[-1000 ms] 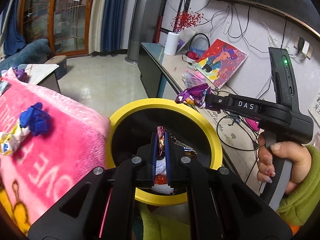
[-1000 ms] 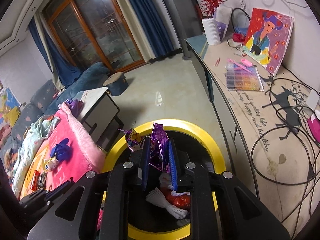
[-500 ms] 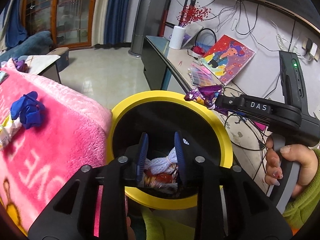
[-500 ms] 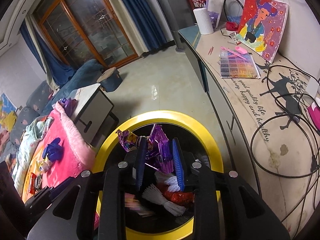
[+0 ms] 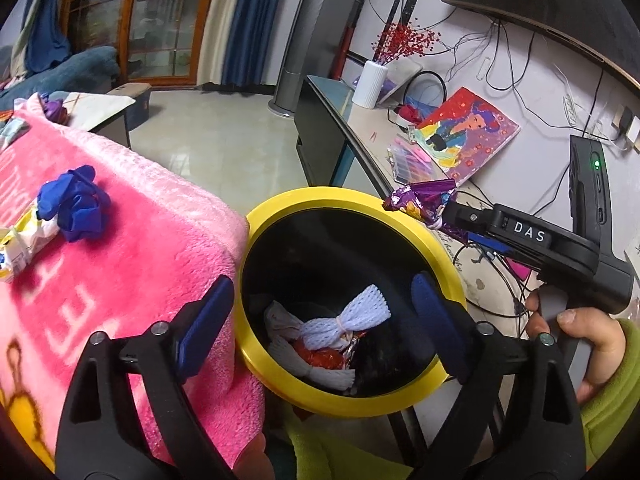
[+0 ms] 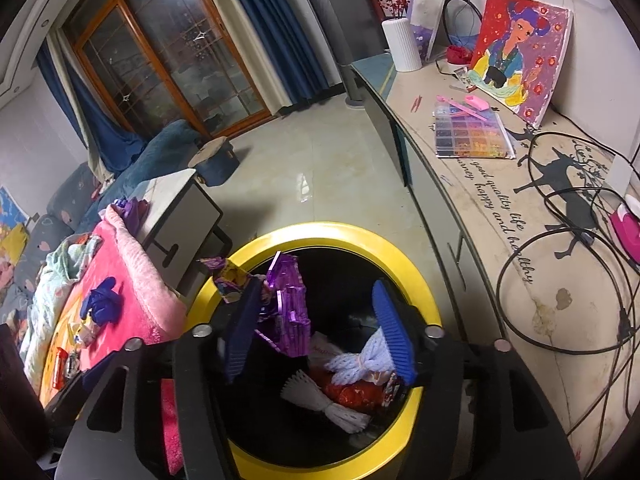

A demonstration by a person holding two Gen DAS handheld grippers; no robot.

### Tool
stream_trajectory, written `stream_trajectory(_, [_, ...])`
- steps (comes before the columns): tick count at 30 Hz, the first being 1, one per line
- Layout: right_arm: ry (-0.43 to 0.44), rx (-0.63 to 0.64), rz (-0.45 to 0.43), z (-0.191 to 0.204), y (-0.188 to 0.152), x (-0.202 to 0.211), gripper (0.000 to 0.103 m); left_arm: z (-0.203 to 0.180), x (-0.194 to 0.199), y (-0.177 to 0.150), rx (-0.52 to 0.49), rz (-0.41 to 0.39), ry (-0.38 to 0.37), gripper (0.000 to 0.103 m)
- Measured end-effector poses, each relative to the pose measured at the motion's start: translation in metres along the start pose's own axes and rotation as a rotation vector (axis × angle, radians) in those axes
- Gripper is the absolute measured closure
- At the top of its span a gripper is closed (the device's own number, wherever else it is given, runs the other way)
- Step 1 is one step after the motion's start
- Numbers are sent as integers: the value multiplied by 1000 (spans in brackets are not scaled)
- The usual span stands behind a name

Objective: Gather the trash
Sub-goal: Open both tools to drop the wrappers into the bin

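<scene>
Left wrist view: the left hand-held gripper [image 5: 322, 312] hangs over the yellow-rimmed trash bin [image 5: 276, 216], its jaws having just been opening and now spread wide with nothing between them. Down in the bin lie white foam fruit nets [image 5: 346, 320] and a red wrapper [image 5: 320, 358]. Across the bin, the right hand-held gripper [image 5: 440, 210] carries a purple foil wrapper [image 5: 420, 198] at its tip, above the far rim. On the pink blanket [image 5: 132, 248] beside the bin lie a crumpled blue glove [image 5: 74, 202] and a yellow-white packet [image 5: 22, 246].

Right wrist view: the right hand-held gripper's jaws have just been opening and stand partly apart. The purple foil wrapper [image 6: 286, 304] hangs against the left blue pad [image 6: 240, 336], clear of the right one, over the bin's [image 6: 400, 256] mouth. A cluttered surface [image 6: 492, 240] with cables [image 6: 560, 280] runs alongside.
</scene>
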State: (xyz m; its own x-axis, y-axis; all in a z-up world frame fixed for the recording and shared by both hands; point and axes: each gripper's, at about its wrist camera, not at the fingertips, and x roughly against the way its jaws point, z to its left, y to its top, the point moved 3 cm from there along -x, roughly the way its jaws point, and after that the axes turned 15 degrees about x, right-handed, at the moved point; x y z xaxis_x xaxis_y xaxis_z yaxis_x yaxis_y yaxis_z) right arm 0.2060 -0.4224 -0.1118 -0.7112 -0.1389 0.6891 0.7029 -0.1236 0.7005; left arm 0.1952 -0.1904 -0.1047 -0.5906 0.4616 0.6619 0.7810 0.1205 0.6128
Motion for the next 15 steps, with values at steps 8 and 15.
stream_trajectory(8, [-50, 77, 24, 10, -3, 0, 31, 1, 11, 3, 12, -31, 1, 16])
stream_trajectory(15, [-66, 151, 36, 31, -6, -1, 14, 20, 42, 14, 64, -98, 6, 16])
